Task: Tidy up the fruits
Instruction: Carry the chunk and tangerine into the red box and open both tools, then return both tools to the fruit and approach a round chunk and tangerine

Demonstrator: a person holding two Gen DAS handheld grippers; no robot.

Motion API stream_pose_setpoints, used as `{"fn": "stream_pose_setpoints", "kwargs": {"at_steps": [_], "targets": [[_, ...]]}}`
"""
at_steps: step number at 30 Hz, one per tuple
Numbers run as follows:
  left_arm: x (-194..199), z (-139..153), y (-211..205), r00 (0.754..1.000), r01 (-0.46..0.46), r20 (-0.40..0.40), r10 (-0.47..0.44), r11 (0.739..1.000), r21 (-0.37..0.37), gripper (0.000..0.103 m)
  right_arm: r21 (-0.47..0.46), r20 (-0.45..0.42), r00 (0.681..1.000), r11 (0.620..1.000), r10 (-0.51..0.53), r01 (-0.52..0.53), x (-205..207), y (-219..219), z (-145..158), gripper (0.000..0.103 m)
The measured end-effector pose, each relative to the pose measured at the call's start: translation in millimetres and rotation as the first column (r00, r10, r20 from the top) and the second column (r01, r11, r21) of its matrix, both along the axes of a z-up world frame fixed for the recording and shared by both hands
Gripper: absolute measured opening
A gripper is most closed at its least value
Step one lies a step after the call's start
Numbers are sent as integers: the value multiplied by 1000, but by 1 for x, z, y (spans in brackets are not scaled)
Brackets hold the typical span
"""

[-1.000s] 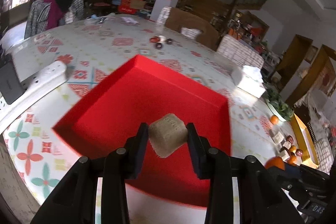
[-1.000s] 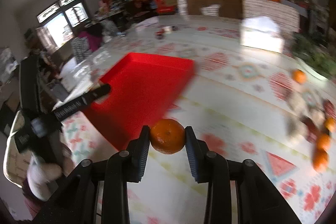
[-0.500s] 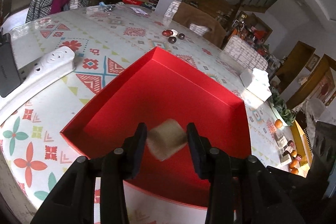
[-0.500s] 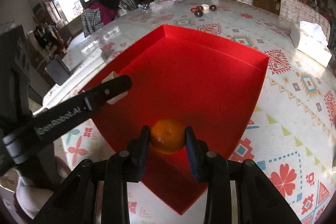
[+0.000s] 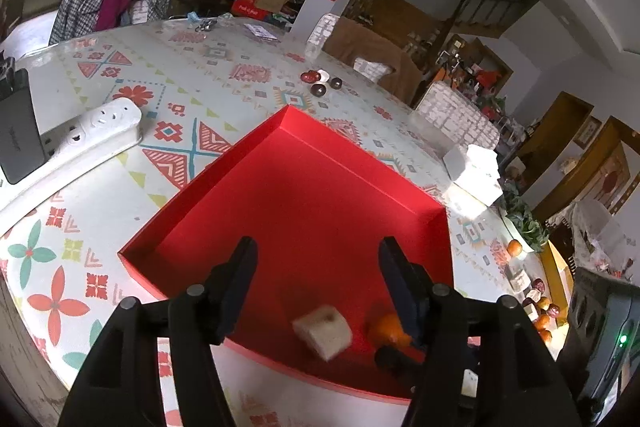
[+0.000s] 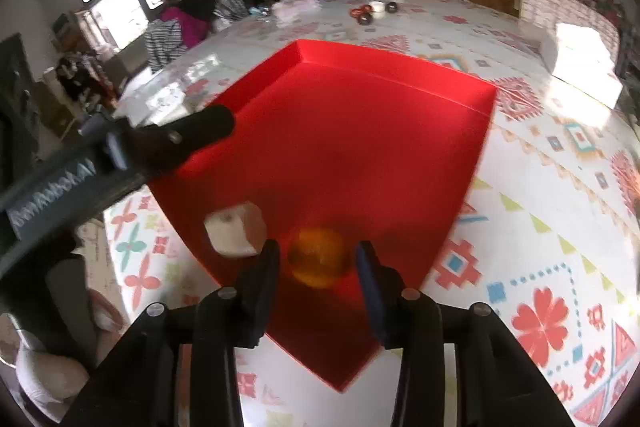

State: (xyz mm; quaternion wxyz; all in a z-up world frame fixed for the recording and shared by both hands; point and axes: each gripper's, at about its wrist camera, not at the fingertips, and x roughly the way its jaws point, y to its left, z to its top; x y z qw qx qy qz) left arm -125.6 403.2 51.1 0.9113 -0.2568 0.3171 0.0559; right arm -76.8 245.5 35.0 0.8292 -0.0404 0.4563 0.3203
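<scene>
A shallow red tray (image 5: 304,147) (image 6: 400,75) lies on the patterned table. My left gripper (image 5: 316,259) is open above the tray's near corner; a beige cube (image 5: 323,331) (image 6: 236,229) is below it inside the tray, blurred. My right gripper (image 6: 316,259) is open with a blurred orange (image 6: 318,263) between its jaws, just free of them, over the tray floor. The orange (image 5: 386,329) also shows in the left wrist view, partly behind my left gripper's right finger.
A white power strip (image 5: 80,139) and a dark box (image 5: 16,131) lie left of the tray. Small dark fruits (image 5: 320,83) sit beyond it. A white tissue pack (image 5: 476,167) and more fruit (image 5: 536,303) lie to the right.
Both grippers moved over the tray and opened. The beige cube dropped from the left gripper into the tray; the orange left the right gripper's grip.
</scene>
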Motion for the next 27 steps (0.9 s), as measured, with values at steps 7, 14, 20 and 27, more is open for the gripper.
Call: {"fn": "stream_pose_setpoints", "kwargs": {"at_steps": [7,14,20,27], "targets": [[-4,12,-13,1000,21,20,-21,1000,20,62,-2,-11,999,999,-33,33,-17,-8,0,43],[-8,23,-29,999,36,35,-38,999,40,68,16,14,998,998,-64,64,-35,-22,1,44],[-15,40,-57,993,95,61,-100,992,80,77,191,50,989,974,-137,125,-35,-69,25,58],[-10,55,-117,963,246,76,-257,960,136,79,233,101,925,913,-365,335,-37,-195,37,70]]}}
